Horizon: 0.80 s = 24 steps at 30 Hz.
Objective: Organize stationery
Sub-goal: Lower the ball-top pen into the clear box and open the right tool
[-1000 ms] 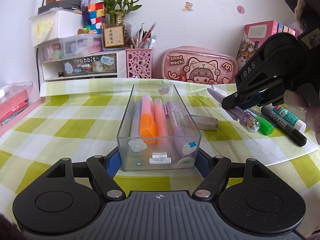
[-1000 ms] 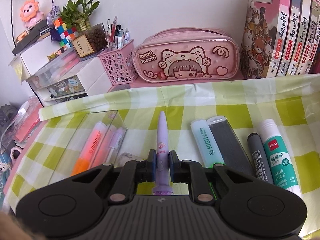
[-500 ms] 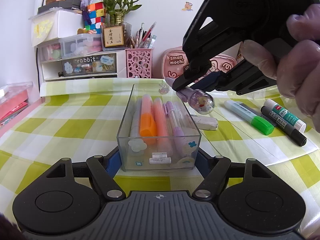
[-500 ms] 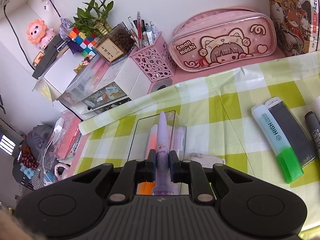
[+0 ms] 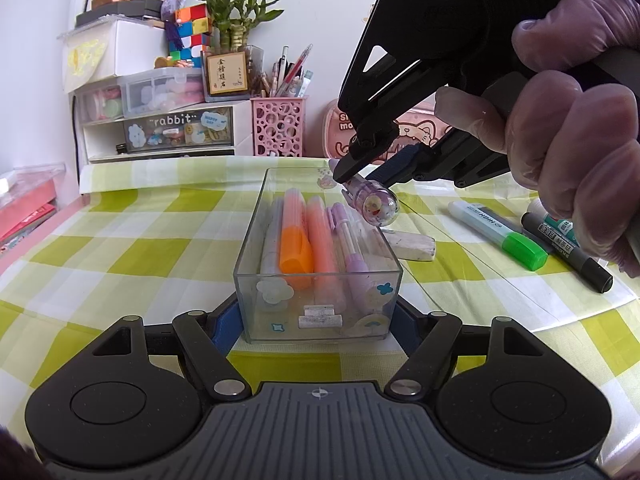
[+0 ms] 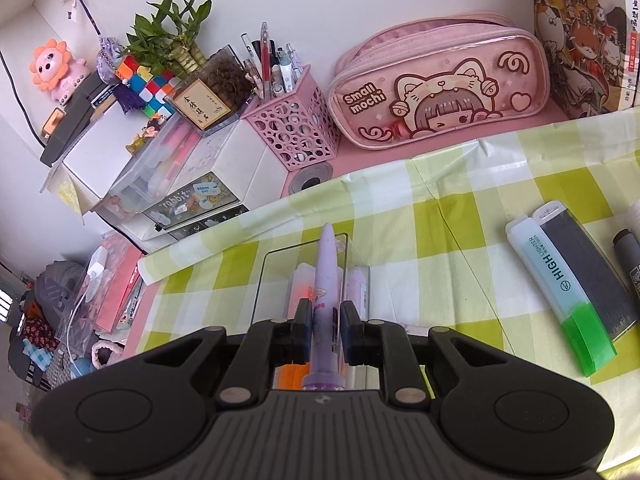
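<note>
My left gripper is shut on the near end of a clear plastic box, its blue pads against both side walls. In the box lie an orange highlighter, a pink one and a purple pen. My right gripper, in a gloved hand, hangs over the box's far right part. It holds a lilac pen with a clear bubble cap tilted down. In the right wrist view the lilac pen sits between the pads of that gripper above the box; the jaws are opening slightly.
On the checked cloth right of the box lie a grey eraser, a green highlighter, a black marker and a glue stick. At the back stand a pink pen cup, a pink pencil case and a drawer unit.
The right gripper lifted the lilac pen from the cloth on the right and carried it left, over the box. The left gripper and the box stayed put.
</note>
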Tool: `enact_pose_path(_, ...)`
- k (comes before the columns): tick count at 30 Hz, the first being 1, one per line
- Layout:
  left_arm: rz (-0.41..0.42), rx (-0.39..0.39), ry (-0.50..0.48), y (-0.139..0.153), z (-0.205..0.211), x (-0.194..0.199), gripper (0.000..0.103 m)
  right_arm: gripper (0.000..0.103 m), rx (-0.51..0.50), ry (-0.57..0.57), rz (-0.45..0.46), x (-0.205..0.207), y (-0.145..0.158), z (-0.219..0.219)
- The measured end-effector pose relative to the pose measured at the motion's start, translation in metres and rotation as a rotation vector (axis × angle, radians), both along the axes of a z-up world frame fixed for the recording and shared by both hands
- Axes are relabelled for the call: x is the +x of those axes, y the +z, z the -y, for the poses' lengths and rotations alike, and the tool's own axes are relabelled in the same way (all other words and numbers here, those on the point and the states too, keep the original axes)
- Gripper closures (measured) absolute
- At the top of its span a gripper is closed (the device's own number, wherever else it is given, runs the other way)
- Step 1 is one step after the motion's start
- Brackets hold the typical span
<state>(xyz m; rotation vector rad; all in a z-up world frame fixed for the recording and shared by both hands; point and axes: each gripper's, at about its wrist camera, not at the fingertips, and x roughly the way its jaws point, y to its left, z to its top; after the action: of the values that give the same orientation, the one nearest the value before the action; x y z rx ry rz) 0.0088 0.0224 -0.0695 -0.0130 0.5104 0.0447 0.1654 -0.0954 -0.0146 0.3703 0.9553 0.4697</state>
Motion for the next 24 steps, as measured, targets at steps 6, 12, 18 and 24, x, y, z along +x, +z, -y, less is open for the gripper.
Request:
enact_pose_path(6,-0.002,0.0,0.001,0.0,0.0,0.0,0.03,0.072,0.003,0.023,0.0,0.0,0.001,0.001)
enact_pose_path(12,-0.002,0.0,0.001,0.0,0.001,0.0,0.03,0.072,0.019,0.025,0.01,-0.003,0.004,0.007)
enact_pose_path(18,-0.002,0.0,0.003,0.0,0.001,0.001,0.03,0.069,0.018,0.038,0.037,0.001,0.01,0.01)
enact_pose_path(24,-0.002,0.0,0.001,0.0,0.001,0.001,0.03,0.073,-0.039,0.104,0.093,0.019,0.023,-0.016)
